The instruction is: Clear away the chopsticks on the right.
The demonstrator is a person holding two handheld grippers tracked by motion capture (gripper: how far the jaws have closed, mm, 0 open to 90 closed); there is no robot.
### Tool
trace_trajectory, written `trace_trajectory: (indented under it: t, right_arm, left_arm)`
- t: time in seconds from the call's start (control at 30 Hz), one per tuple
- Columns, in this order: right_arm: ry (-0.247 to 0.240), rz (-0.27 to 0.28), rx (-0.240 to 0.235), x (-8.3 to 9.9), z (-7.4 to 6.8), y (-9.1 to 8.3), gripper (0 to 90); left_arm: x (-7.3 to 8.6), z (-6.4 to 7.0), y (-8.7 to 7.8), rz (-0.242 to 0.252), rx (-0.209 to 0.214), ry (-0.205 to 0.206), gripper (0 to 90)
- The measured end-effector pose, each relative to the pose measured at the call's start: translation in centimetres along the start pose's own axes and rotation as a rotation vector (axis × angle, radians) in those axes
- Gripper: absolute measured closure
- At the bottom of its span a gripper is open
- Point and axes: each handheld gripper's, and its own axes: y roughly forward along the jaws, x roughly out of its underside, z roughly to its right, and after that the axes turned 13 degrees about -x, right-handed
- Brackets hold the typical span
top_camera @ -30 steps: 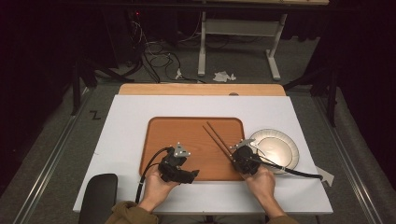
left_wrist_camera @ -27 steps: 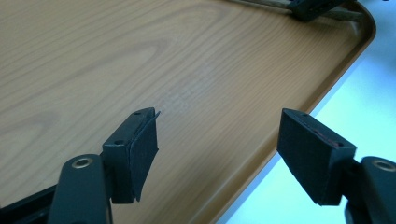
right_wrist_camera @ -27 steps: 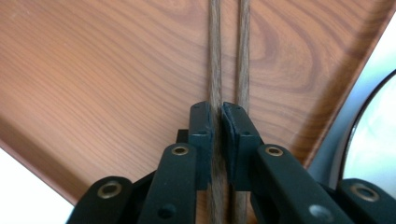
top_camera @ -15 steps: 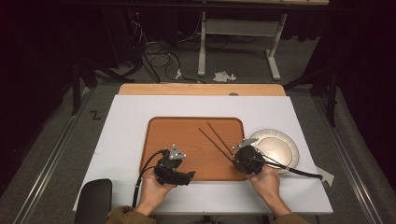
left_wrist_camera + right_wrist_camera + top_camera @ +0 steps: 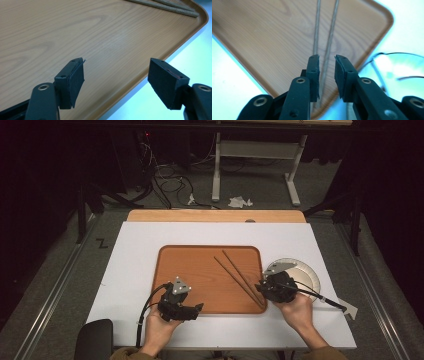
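The pair of thin dark wooden chopsticks (image 5: 239,278) lay side by side on the brown wooden tray (image 5: 200,270), running diagonally toward its near right corner. The right hand-held gripper (image 5: 327,75) was seen with jaws narrowly parted around one stick's near end, not yet clamped. The left hand-held gripper (image 5: 116,82) was held wide apart, empty, over the tray's near edge. A firm squeeze, taking both sticks together before lifting, would probably be needed. A round white plate (image 5: 306,272) sat on the white surface (image 5: 135,250).
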Motion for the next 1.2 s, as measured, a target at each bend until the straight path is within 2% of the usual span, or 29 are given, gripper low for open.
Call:
trace_trajectory:
  t: [0.3,0.5,0.6,0.87,0.97,1.07,1.2]
  right_arm:
    - [0.025,0.101,-0.015,1.1,1.8,-3.5,69.6]
    - [0.046,0.158,-0.027,2.0,2.5,-4.8,67.9]
    - [0.060,0.175,-0.040,2.8,2.6,-4.9,66.9]
    - [0.042,0.156,-0.038,4.7,1.3,-4.2,63.3]
    - [0.032,0.153,-0.058,5.4,0.8,-3.8,62.2]
    - [0.015,0.125,-0.057,5.9,0.2,-3.2,61.6]
    - [-0.001,0.114,-0.063,6.4,-0.2,-3.0,60.1]
  left_arm:
    - [0.6,-0.3,-0.8,0.019,-0.023,-0.029,29.4]
    - [0.6,-0.5,-1.1,0.029,-0.029,-0.040,29.4]
    - [0.6,-0.5,-1.0,0.027,-0.025,-0.035,29.4]
    - [-0.1,-0.2,-0.3,0.022,-0.001,-0.010,29.4]
    - [-0.4,-0.1,0.0,0.024,0.011,0.002,29.4]
    - [-0.7,0.1,0.3,0.021,0.024,0.010,29.4]
    - [-1.0,0.4,0.7,0.017,0.035,0.028,29.3]
